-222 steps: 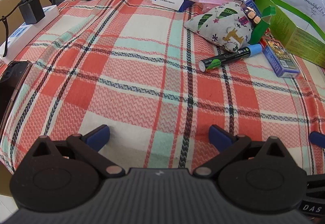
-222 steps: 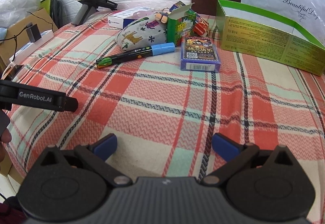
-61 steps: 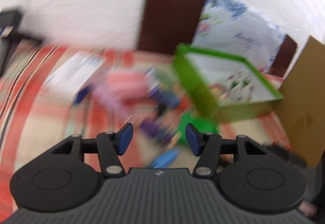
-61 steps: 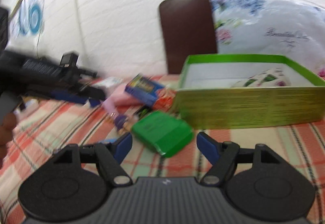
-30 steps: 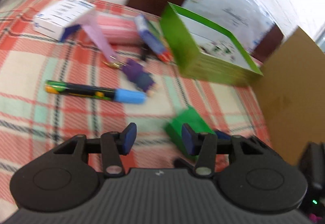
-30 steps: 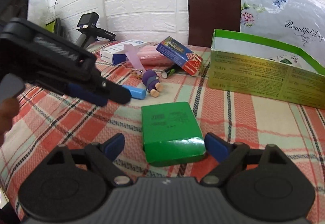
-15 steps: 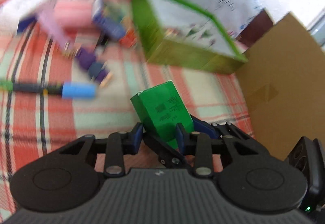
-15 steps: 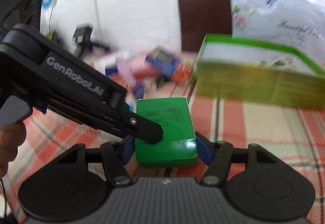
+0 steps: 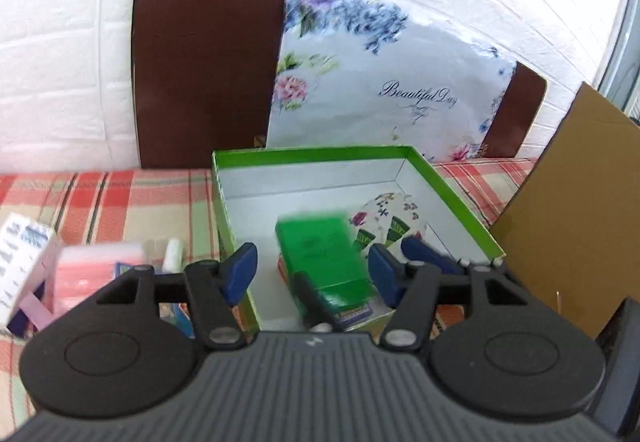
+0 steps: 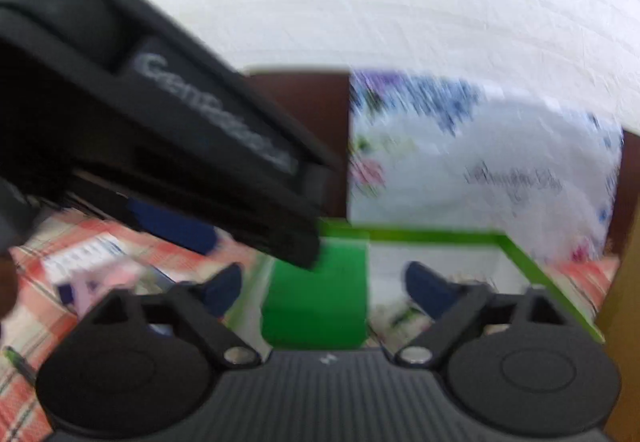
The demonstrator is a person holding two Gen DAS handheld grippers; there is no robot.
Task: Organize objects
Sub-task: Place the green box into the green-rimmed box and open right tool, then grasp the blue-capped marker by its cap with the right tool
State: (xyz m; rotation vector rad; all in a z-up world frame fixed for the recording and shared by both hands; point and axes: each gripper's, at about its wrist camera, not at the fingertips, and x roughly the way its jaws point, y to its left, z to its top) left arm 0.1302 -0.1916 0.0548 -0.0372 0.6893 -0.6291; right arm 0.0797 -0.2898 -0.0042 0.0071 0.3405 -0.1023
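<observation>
A small green box, blurred, hangs over the white inside of the open green carton. My left gripper straddles it, its jaws opening, and the blue pads stand clear of its sides. My right gripper comes in from the right, jaws also opening, with the green box loose between them. One of its fingers shows beside the box. A patterned pouch and a blue card box lie inside the carton. The left gripper's body fills the upper left of the right wrist view.
A cardboard panel stands just right of the carton. Behind it are a brown chair back and a floral bag. On the plaid cloth to the left lie a pink pouch and a white box.
Both grippers lifted the green box off the cloth and carried it over the carton. Their jaws, shut on it half a second ago, have spread off its sides.
</observation>
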